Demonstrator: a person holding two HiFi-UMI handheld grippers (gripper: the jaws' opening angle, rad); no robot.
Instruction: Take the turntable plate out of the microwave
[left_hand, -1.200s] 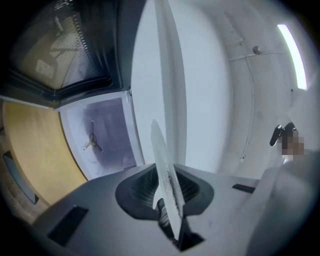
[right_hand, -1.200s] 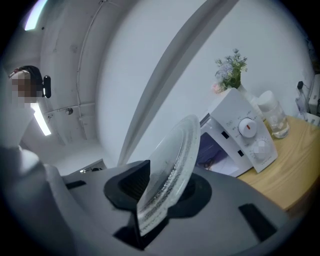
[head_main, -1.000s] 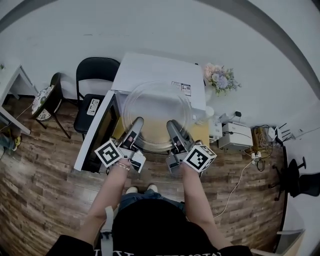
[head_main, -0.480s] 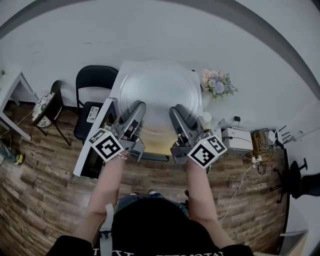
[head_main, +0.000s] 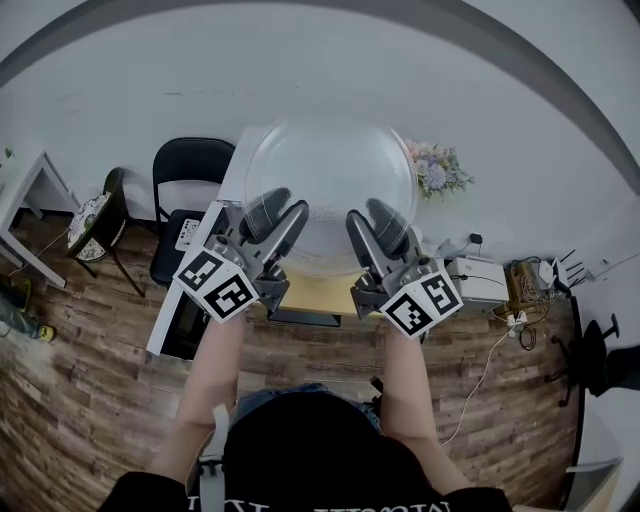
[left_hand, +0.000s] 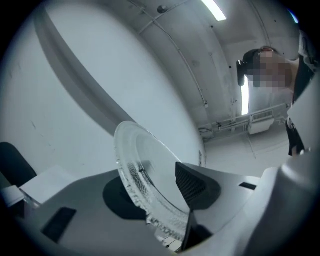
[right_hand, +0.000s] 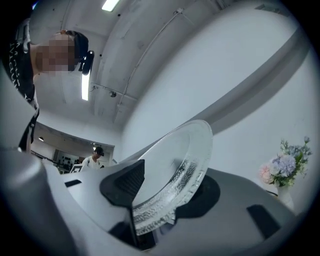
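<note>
The clear glass turntable plate (head_main: 330, 190) hangs in the air above the white microwave (head_main: 228, 172), close under the head camera. My left gripper (head_main: 280, 210) grips its near-left rim and my right gripper (head_main: 373, 215) its near-right rim. In the left gripper view the ribbed rim of the plate (left_hand: 145, 165) sits slanted between the jaws of the left gripper (left_hand: 157, 192). The right gripper view shows the plate (right_hand: 185, 150) slanted the same way in the right gripper (right_hand: 162, 190). Both pairs of jaws have just been opening, with the rim still between them. The microwave door (head_main: 185, 300) stands open.
A black chair (head_main: 190, 160) stands left of the microwave, and a second chair with a patterned cushion (head_main: 90, 200) further left. Flowers (head_main: 438, 165) stand at the right. A white box device (head_main: 480, 280) and cables lie on the wooden floor. A distant person (right_hand: 92, 157) is in the background.
Both grippers have lifted the plate from in front of the microwave opening to above its top, nearer the camera. Both wrists have rolled, and the jaws stand wider apart.
</note>
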